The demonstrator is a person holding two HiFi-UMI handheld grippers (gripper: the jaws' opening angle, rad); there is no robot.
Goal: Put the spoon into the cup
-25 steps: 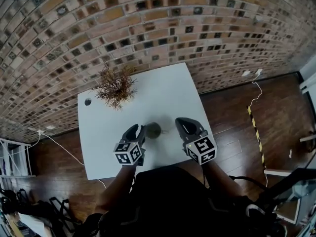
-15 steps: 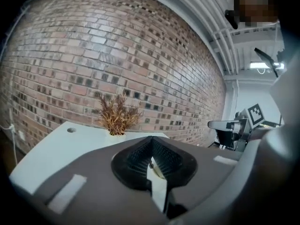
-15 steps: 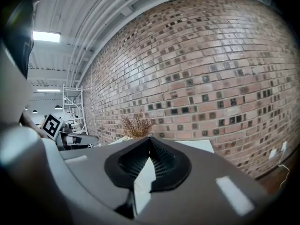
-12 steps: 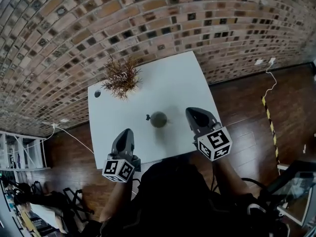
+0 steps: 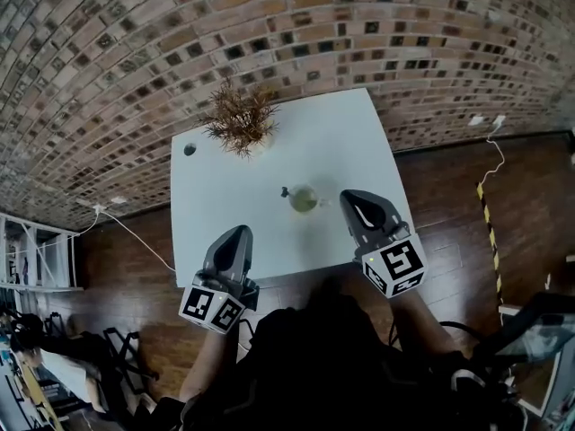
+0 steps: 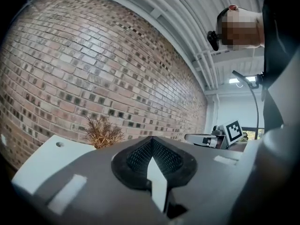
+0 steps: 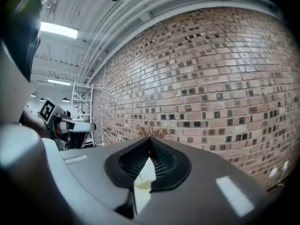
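Note:
A small olive-green cup (image 5: 304, 199) stands near the middle of the white table (image 5: 225, 196). The spoon's dark handle (image 5: 286, 191) sticks out of the cup to its left. My left gripper (image 5: 239, 233) is shut and holds nothing; it hovers at the table's near-left edge, apart from the cup. The right gripper (image 5: 349, 197), also shut and holding nothing, sits just right of the cup without touching it. In the left gripper view the shut left gripper (image 6: 151, 140) points level at the brick wall. The right gripper (image 7: 150, 140) points likewise, with a bit of the cup (image 7: 142, 185) showing under its jaws.
A dried brown plant (image 5: 239, 119) stands at the table's far side, near a round cable hole (image 5: 190, 149). A brick wall (image 5: 269, 25) lies behind the table. On the wooden floor are a white cable (image 5: 135, 241) and a striped tape strip (image 5: 490, 232), with shelving (image 5: 36, 259) at left.
Both grippers have drawn back from the cup toward the person and risen. The left one, which was right beside the cup, has moved farthest, to the table's near-left edge.

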